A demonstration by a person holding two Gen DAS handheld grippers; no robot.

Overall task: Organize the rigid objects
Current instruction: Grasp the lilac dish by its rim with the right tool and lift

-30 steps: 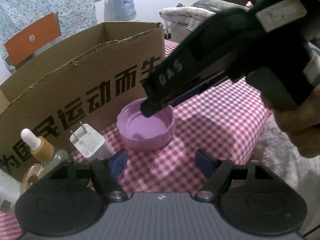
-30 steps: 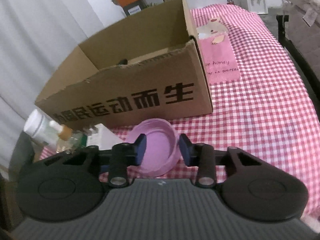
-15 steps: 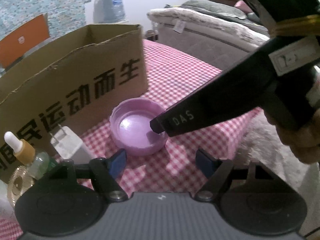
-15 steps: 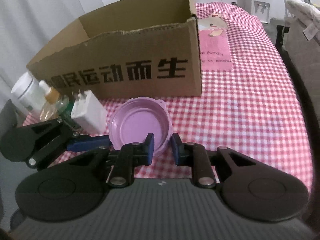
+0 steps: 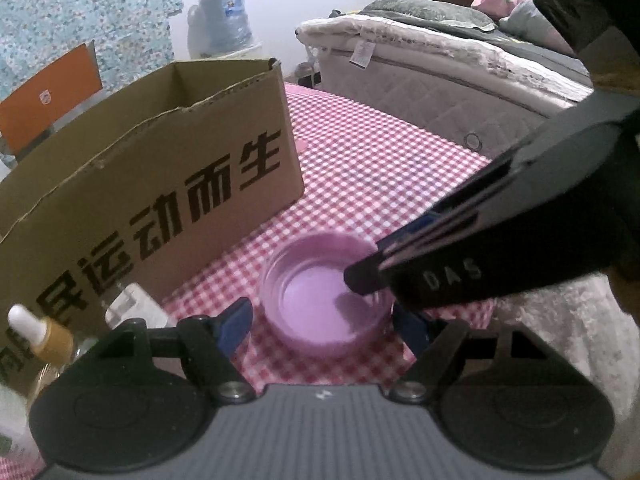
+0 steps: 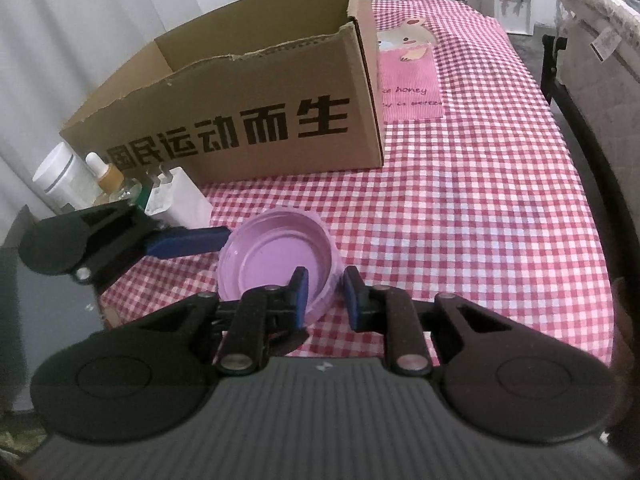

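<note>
Our right fingers pinch the rim of the shallow round lilac plastic lid.

Our right gripper [image 6: 324, 296] has its blue fingers [image 6: 299, 294] closed on the near wall of the shallow round lilac plastic lid [image 6: 276, 260], one inside the rim and one outside. Our left gripper [image 5: 320, 322] stands with its fingers wide apart on either side of the same lid, one blue finger [image 6: 188, 242] reaching the lid's left edge; whether it touches we cannot tell. The lid sits open side up on the tabletop with the red-and-white checked cloth [image 6: 480, 208]. Just behind it stands the open brown cardboard box printed with black characters [image 6: 256, 120]. To the left, beside the box, we see a white plug adapter [image 6: 182, 204], an amber dropper bottle [image 6: 106, 174] and a white cylindrical jar [image 6: 60, 178].
</note>
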